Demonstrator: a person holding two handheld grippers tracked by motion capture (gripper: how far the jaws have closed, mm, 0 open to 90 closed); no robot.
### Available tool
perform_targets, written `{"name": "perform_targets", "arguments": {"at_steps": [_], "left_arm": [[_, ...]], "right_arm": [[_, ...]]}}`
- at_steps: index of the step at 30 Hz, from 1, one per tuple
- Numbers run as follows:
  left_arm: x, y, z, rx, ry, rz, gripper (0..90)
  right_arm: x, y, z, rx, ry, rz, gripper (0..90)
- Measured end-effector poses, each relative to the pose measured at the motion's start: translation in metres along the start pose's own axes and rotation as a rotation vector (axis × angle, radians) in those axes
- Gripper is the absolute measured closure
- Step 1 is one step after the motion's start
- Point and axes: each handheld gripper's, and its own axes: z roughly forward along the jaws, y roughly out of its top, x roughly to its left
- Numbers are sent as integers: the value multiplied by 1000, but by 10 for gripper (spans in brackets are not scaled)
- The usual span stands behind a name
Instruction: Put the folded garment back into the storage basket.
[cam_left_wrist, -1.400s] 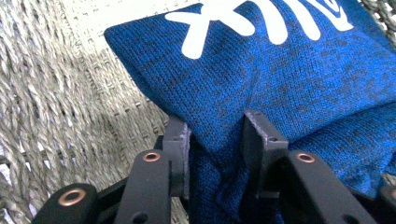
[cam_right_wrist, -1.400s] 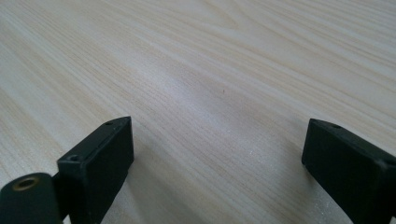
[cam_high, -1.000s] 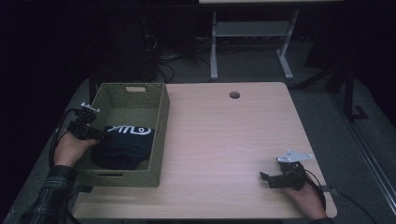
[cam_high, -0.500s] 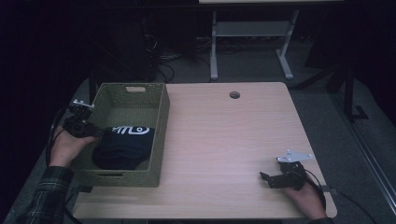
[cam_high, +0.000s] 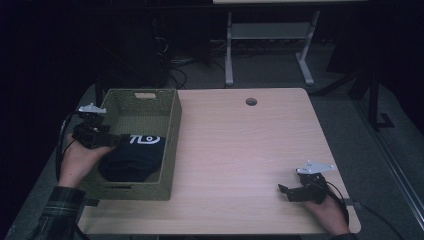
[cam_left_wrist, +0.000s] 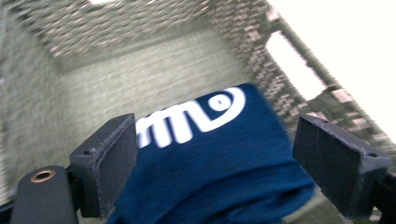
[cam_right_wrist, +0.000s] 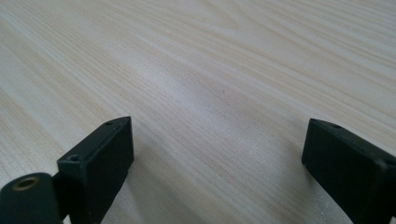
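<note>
Navy shirt (cam_left_wrist: 219, 168), white logo, bundled in basket (cam_high: 172, 130)

An office or lab-type workroom is being shown, dimly lit. A light wood-laminate desk (cam_high: 240, 150) with a round cable grommet hole (cam_high: 251, 102) near its far edge is being used as the work surface. Beyond the desk's far edge, grey carpeted floor (cam_high: 270, 70) is being seen, with loose cables (cam_high: 172, 62) lying on it to the far left and the white metal legs of another table (cam_high: 270, 40) standing behind. To the desk's right, a dark stand base (cam_high: 372, 100) is being glimpsed.
</note>
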Motion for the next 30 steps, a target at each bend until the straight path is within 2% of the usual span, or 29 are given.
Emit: {"name": "perform_targets", "arguments": {"at_steps": [11, 22, 25, 30], "left_arm": [[-58, 14, 14, -46, -95, 81, 137], [-113, 16, 42, -56, -196, 141, 136], [-129, 17, 49, -55, -212, 169, 136], [-154, 19, 63, -62, -264, 183, 136]], "right_arm": [[0, 0, 0, -3, -1, -5, 86], [0, 0, 0, -3, 1, -3, 85], [1, 0, 0, -1, 1, -1, 85], [1, 0, 0, -1, 2, -1, 84]]}}
